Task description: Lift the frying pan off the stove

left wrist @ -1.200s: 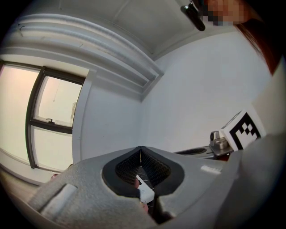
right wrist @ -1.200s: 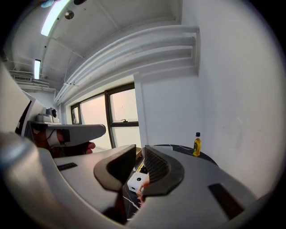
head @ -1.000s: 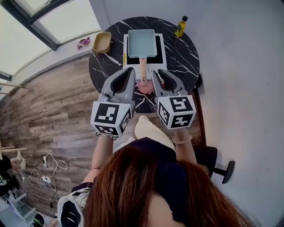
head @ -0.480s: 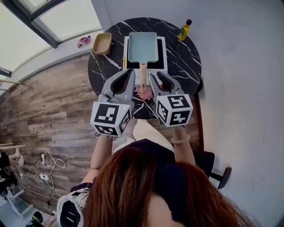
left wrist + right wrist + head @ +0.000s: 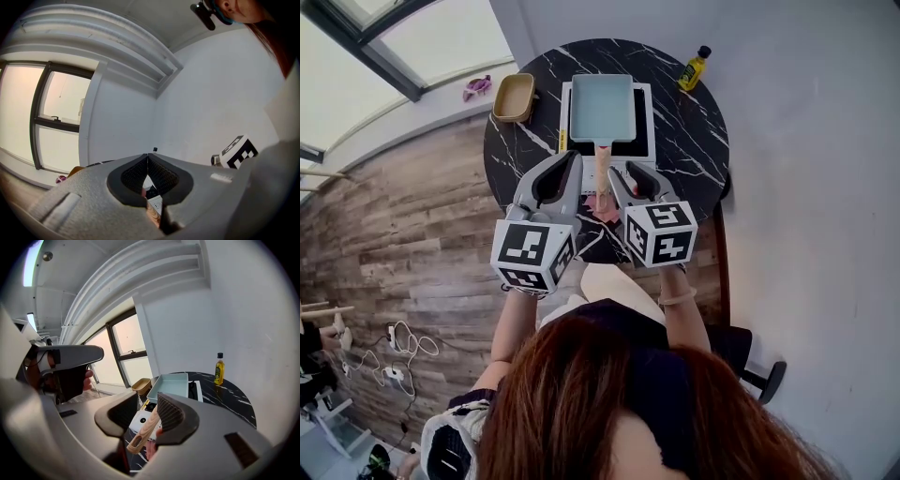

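A light blue rectangular frying pan [image 5: 602,105] [image 5: 171,383] sits on the white stove [image 5: 643,150] [image 5: 141,418], its wooden handle [image 5: 602,161] [image 5: 146,426] pointing toward me. My right gripper [image 5: 623,172] [image 5: 147,394] is at the handle's near end. Its jaws have just been opening and stand apart, with the handle between them, close to the right pad [image 5: 171,413], and not clamped. My left gripper [image 5: 572,157] [image 5: 147,158] is shut on nothing, just left of the handle.
The stove stands on a round black marble table [image 5: 694,141]. A yellow oil bottle [image 5: 694,68] [image 5: 219,368] is at the table's far right and a tan bowl [image 5: 514,97] [image 5: 141,385] at its far left. Something pink [image 5: 600,195] lies under the handle's end.
Both grippers have come forward and lower toward the pan handle. The right gripper's jaws have spread and now straddle the handle. The pan has stayed on the stove.
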Tool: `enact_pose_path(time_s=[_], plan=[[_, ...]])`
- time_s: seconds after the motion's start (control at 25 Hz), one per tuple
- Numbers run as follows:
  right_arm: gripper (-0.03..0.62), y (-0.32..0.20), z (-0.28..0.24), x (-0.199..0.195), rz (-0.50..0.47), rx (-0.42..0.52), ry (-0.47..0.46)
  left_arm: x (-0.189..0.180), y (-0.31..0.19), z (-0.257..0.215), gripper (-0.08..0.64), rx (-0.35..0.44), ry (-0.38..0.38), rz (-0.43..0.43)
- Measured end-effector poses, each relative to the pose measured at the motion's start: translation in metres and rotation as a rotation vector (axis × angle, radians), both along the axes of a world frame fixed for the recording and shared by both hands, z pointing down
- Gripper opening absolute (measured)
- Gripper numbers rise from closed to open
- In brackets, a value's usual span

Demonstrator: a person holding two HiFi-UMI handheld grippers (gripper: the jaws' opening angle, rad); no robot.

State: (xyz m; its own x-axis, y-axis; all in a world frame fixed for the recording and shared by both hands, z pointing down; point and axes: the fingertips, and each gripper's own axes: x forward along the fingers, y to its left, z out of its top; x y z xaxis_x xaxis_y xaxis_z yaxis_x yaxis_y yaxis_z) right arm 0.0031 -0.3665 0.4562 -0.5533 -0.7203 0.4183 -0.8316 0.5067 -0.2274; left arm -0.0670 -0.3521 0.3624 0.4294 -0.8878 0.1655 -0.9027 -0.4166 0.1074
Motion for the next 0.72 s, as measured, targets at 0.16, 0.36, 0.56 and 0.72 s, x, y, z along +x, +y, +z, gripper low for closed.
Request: enact_pose_path(time_s=[0.16,0.36,0.56,0.72], plan=[[0.149,-0.002,0.008,-0.002,-0.01,-0.026,0.0,-0.002,-0.003,0.0,0.012,-0.007,0.0,-0.009],[0.16,-0.004,0.017,-0.004,-0.02,-0.058,-0.001,-0.002,-0.007,0.0,0.012,-0.013,-0.002,-0.015],[0.183,-0.006,0.029,-0.006,-0.037,-0.107,-0.007,0.0,-0.009,-0.001,0.012,-0.022,-0.011,-0.018],[0.193,-0.02,0.052,-0.012,-0.045,-0.159,-0.017,-0.005,-0.026,0.011,0.012,-0.041,-0.014,-0.022]])
